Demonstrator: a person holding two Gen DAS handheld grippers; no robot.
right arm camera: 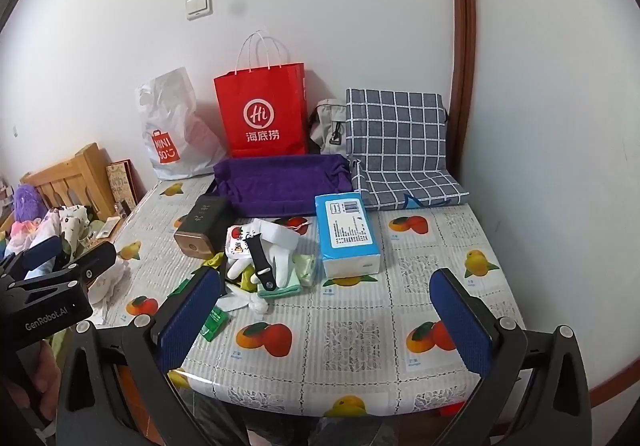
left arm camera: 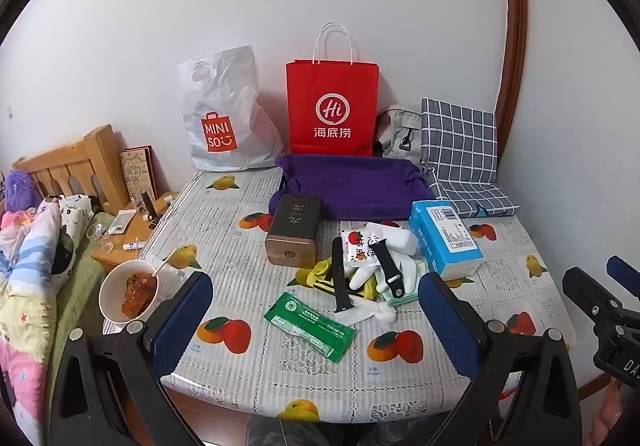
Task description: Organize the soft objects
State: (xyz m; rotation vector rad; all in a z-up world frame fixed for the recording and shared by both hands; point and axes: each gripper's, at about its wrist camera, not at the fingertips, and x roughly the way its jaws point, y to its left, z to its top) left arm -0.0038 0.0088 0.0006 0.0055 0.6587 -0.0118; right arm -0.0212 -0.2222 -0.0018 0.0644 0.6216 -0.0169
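A bowl of red-sauced food (left arm camera: 130, 294) sits at the bench's (left arm camera: 248, 362) left edge. The left tongs (left arm camera: 316, 320) stand wide and empty above a green packet (left arm camera: 310, 326). Mid-bench lies the soft pile: white gloves (left arm camera: 400, 270), yellow cloth (left arm camera: 316, 274) and a black watch strap (left arm camera: 340, 274), before the purple fabric bin (left arm camera: 352, 181). The blue tissue pack (right arm camera: 346, 234) lies right of the pile. The right tongs (right arm camera: 326, 322) also gape wide, holding nothing.
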